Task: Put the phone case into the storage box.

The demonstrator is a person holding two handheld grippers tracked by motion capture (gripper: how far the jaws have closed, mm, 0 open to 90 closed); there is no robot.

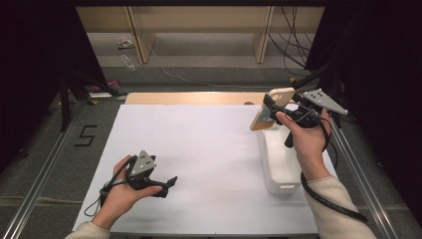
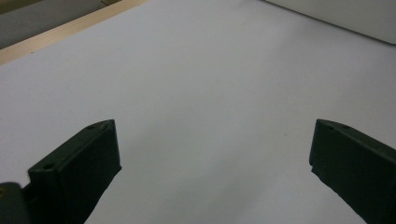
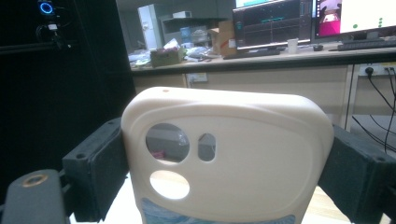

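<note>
A cream-coloured phone case (image 1: 268,110) with camera cut-outs is held up in the air over the table's far right part. My right gripper (image 1: 272,108) is shut on it, one black jaw on each long side. In the right gripper view the phone case (image 3: 229,154) stands upright between the jaws, its cut-outs at the left. My left gripper (image 1: 169,183) rests low over the white table sheet (image 1: 199,149) at the near left, pointing right. Its jaws stand wide apart in the left gripper view, with only the bare white sheet (image 2: 210,93) between them.
A white oblong box (image 1: 279,162) lies on the sheet below the right hand. A wooden strip (image 1: 189,98) runs along the table's far edge. Metal rails (image 1: 45,164) flank the table. Cables and shelving stand beyond on the floor.
</note>
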